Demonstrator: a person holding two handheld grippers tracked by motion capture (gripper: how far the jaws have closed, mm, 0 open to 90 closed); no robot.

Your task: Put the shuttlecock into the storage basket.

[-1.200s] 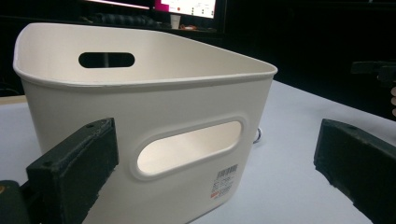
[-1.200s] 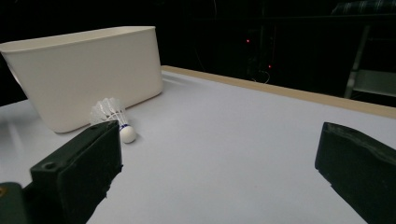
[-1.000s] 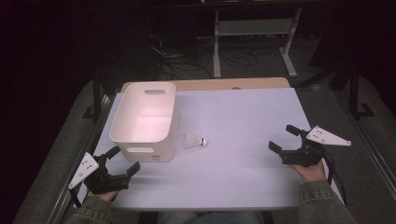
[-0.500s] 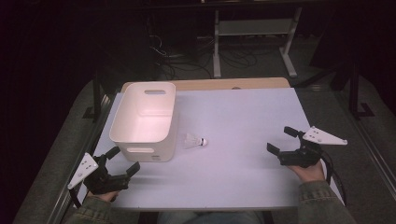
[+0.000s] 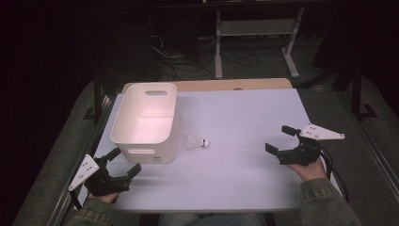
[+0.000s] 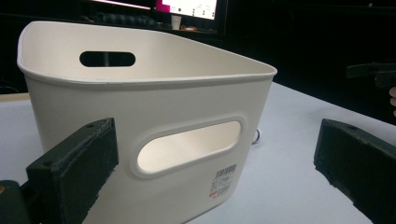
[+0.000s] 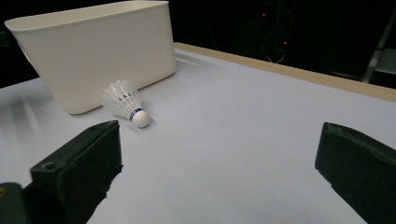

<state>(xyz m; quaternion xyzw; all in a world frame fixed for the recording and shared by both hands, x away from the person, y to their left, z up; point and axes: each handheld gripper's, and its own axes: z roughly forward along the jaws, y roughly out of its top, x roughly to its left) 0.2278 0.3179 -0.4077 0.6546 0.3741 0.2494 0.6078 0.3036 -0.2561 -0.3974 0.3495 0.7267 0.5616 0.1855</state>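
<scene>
Both sets of jaws stand spread and empty — right gripper aimed at the shuttlecock, which lies on the table just beside the white bin. Left gripper waits by the bin's near wall. Approach stage, likely — next: reach, close on the shuttlecock.

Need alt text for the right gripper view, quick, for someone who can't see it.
A white shuttlecock lies on its side on the pale table, close beside a white bin. The right gripper faces it with jaws wide open, holding nothing.
</scene>
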